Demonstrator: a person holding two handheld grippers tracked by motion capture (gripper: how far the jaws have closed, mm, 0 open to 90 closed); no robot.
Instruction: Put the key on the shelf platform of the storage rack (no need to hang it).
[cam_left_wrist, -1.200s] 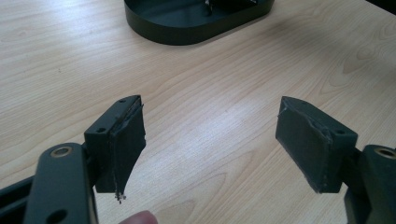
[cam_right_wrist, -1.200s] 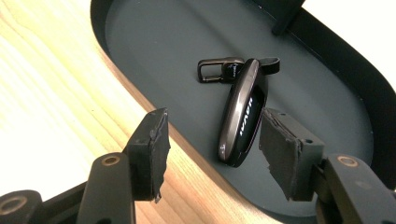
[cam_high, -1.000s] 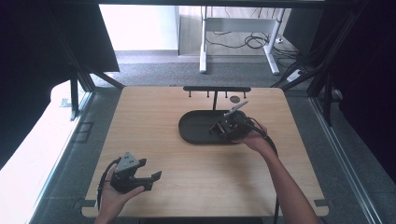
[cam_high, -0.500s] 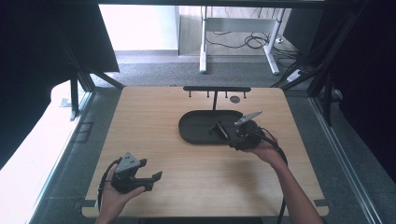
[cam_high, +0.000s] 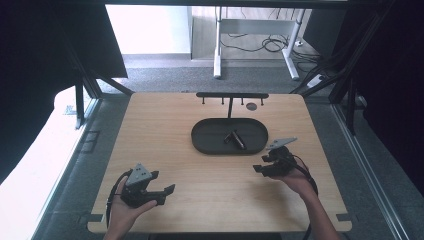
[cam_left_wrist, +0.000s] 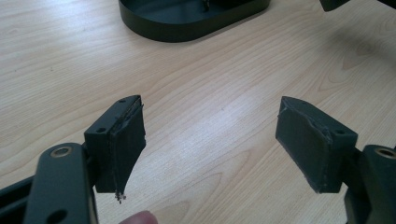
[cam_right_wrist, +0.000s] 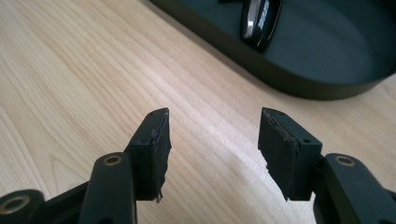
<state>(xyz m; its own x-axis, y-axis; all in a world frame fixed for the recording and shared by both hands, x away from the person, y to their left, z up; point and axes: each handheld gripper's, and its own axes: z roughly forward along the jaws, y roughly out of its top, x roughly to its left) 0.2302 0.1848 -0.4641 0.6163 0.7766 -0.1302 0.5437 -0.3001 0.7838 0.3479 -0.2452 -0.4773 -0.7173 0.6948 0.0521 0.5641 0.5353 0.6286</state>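
A black oval tray (cam_high: 200, 145) sits past the middle of the wooden table, with a small glossy black object (cam_high: 235, 138) lying in it. My right gripper (cam_high: 260, 164) hovers just off the tray's near right end. Its jaws are open with nothing between them. In the right gripper view the jaws (cam_right_wrist: 212, 149) frame bare wood, with the tray rim (cam_right_wrist: 289, 84) and the black object (cam_right_wrist: 259, 21) beyond. My left gripper (cam_high: 162, 181) rests near the front left edge, open and empty. In the left gripper view its jaws (cam_left_wrist: 210, 140) stand wide apart, with the tray (cam_left_wrist: 159, 28) far off.
A black bar stand with small hooks (cam_high: 231, 95) rises behind the tray, and a small dark disc (cam_high: 251, 106) lies beside it. Bare wood stretches between the two grippers. Cables trail from both hands toward the table's front edge.
My right gripper has drawn back from over the tray toward the near right, ending off the tray's end. The black object stays in the tray. The left gripper has not moved.
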